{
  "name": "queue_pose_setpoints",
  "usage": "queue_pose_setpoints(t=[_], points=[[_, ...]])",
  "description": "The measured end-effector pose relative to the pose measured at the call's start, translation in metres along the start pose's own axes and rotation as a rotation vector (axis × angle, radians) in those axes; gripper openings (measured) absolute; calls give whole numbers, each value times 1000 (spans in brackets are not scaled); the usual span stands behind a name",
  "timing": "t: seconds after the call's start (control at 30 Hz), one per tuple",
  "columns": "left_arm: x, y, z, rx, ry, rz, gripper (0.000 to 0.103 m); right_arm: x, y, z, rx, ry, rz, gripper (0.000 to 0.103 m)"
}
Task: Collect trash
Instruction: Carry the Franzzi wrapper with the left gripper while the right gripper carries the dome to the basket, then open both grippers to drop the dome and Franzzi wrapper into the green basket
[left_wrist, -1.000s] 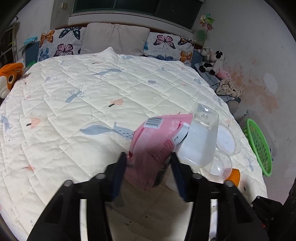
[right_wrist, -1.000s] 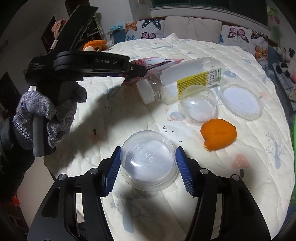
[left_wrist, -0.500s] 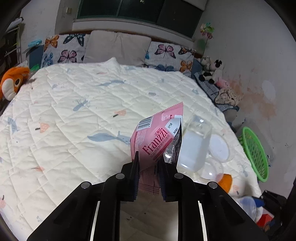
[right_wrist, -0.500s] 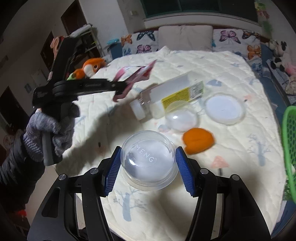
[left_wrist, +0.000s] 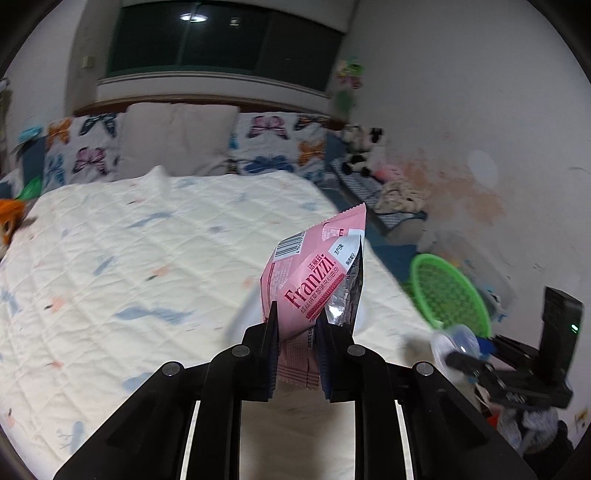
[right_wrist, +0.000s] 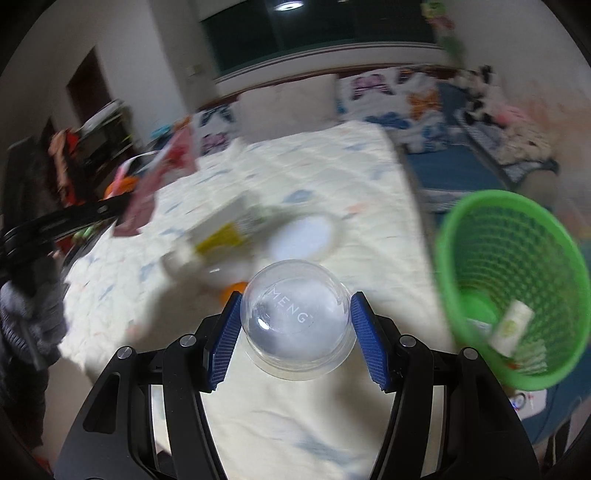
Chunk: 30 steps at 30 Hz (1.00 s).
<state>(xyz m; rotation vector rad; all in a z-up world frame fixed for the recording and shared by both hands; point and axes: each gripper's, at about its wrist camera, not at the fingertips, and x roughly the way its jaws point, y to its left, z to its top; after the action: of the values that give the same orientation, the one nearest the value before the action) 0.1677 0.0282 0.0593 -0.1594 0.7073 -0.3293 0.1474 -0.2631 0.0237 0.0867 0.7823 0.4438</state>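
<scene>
Both grippers lifted off bed (left_wrist: 147, 240) since earlier frame, swung toward green basket (right_wrist: 509, 280), near right. Left gripper (left_wrist: 295, 328) clamped on pink Franzzi wrapper (left_wrist: 317, 273), held in air. Right gripper (right_wrist: 295, 332) clamped on clear dome lid (right_wrist: 295, 321), raised, just left of basket.

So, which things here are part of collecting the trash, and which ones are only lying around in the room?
Part of the job:
- pink Franzzi wrapper, clamped in the left gripper
- clear dome lid, held in the right gripper
- green basket, already holding some trash
- plastic bottle, round clear lid and orange peel on the bed

Just lying about:
- butterfly pillows
- plush toys
</scene>
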Motion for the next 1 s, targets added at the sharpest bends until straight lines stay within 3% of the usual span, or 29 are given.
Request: queue_pose_setpoints(t=[0.2,0.47,0.67,0.7,1.0], points=[[25,-50,7,50,32,-62,17,-16,-63,3,79,-28,-117,60],[67,-114,16,120,78,-125,17,-18,-142,-3,174,-1,-217,60],[95,-150,17,160,118,-159,17,-15,-176,-11,235,17,-252,61],[100,-157,18,169,125,-165,17,-15,-181,-12,243,22,-256,65],[135,-198,15,228,174,-194,17,-31,-199,-19,289,-10,-257,72]])
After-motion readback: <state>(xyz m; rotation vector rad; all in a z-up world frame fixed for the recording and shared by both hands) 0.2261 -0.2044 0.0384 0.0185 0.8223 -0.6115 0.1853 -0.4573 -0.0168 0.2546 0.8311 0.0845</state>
